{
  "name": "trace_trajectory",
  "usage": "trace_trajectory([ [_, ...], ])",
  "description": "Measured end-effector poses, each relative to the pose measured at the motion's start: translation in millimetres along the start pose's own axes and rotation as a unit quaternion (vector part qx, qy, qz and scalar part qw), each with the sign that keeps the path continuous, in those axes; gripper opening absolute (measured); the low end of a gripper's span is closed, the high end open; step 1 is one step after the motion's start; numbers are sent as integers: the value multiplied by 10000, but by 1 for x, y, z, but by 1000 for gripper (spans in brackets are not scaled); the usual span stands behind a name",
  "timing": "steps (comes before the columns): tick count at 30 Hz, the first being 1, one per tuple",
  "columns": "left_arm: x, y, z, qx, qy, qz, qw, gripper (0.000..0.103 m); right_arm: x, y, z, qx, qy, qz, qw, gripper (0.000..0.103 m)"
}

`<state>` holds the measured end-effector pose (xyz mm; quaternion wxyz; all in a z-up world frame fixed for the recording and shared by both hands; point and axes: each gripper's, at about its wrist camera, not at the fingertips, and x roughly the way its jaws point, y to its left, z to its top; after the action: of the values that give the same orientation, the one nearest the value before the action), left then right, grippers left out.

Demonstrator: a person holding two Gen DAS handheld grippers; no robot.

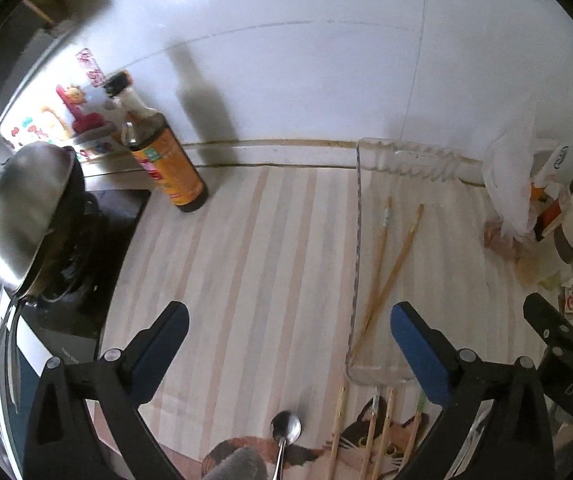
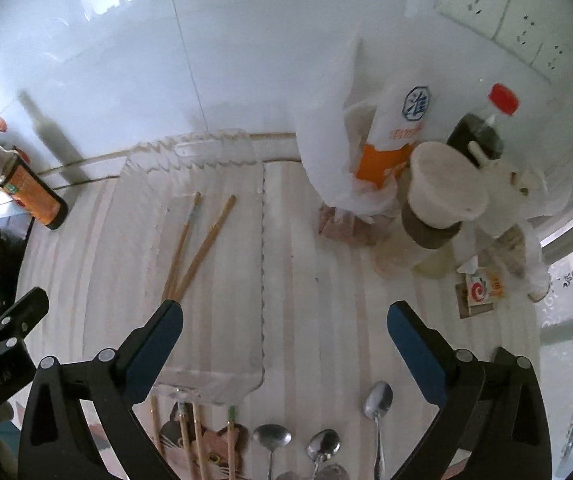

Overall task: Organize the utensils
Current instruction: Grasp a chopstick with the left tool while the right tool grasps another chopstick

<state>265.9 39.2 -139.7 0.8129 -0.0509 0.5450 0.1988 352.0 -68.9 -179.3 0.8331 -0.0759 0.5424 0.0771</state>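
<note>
Showing only on the right wrist: three spoons.

Black left gripper frame, blue pads, silver screws.

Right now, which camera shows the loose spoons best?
The right wrist view: three spoons lie bowl-up on the striped counter, between the open fingers of the right hand-held gripper. The left wrist view shows only one spoon at its bottom edge; the rest fall outside it.
</note>
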Motion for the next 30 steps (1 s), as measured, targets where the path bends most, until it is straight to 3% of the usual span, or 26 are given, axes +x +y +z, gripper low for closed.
trace_trajectory([
  [5, -25, 7, -25, 4, -196, 13, 9998, 103, -30, -19, -23, 237, -87, 309, 9992, 103],
  [8, -23, 12, -52, 79, -39, 22, 10000, 103, -36, -27, -44, 429, 66, 494, 9978, 98],
  [10, -12, 12, -72, 158, 197, -34, 9997, 102, -34, -29, -61, 545, 237, 635, 9962, 72],
  [13, 18, 10, -106, 239, 790, -182, 9964, 99, -21, -29, -91, 681, 551, 851, 9925, 44],
  [17, 53, -5, -140, 439, 1389, -441, 9883, 78, 9, -25, -132, 786, 1067, 981, 9863, 27],
  [22, 90, -26, -160, 713, 1731, -569, 9807, 60, 36, -24, -164, 969, 1468, 1118, 9780, 25],
  [26, 106, -36, -169, 793, 1845, -667, 9774, 30, 53, -20, -176, 1002, 1777, 1233, 9712, 25],
  [27, 105, -36, -169, 779, 1794, -683, 9783, 18, 57, -18, -178, 982, 1844, 1269, 9697, 26],
  [29, 105, -35, -170, 748, 1813, -779, 9775, 4, 64, -12, -181, 921, 1935, 1264, 9686, 26],
  [30, 105, -34, -171, 735, 1818, -744, 9778, 4, 67, -8, -181, 887, 1961, 1263, 9684, 26],
])
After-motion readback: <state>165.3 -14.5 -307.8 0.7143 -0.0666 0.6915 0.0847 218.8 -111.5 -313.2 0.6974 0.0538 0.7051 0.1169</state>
